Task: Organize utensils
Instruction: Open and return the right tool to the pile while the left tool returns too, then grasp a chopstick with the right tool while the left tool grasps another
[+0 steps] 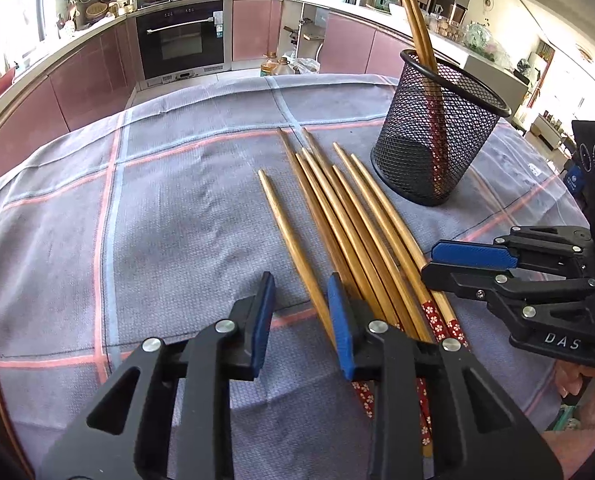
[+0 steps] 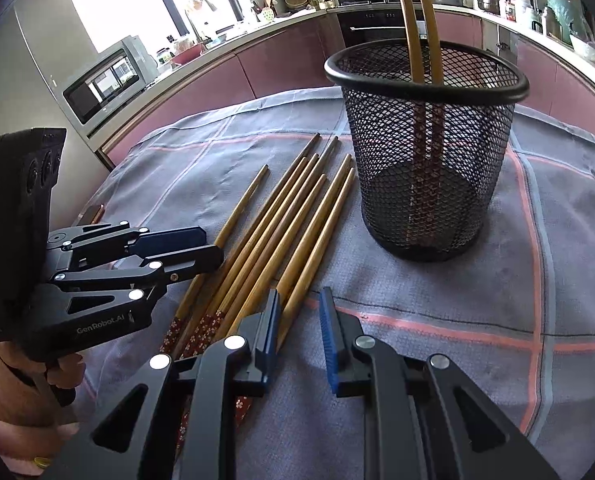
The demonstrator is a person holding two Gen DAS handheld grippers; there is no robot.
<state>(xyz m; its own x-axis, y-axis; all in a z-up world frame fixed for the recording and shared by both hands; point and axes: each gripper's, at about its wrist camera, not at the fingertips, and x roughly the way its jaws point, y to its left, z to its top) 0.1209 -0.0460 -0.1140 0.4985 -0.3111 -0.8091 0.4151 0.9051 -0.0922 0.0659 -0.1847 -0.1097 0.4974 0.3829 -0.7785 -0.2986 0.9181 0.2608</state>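
Several bamboo chopsticks with red flowered ends lie side by side on the cloth, tips pointing away from me. In the left wrist view my left gripper is open around the leftmost chopstick, which runs close along the right pad. To its right, my right gripper hovers low over the other end of the row. In the right wrist view the right gripper stands narrowly open. The rightmost chopstick ends at its left pad. A black mesh cup holds two upright chopsticks.
A grey checked tablecloth with pink lines covers the table. The cup stands at the back right of the row. Pink kitchen cabinets and an oven lie beyond the far edge. A hand holds the left gripper.
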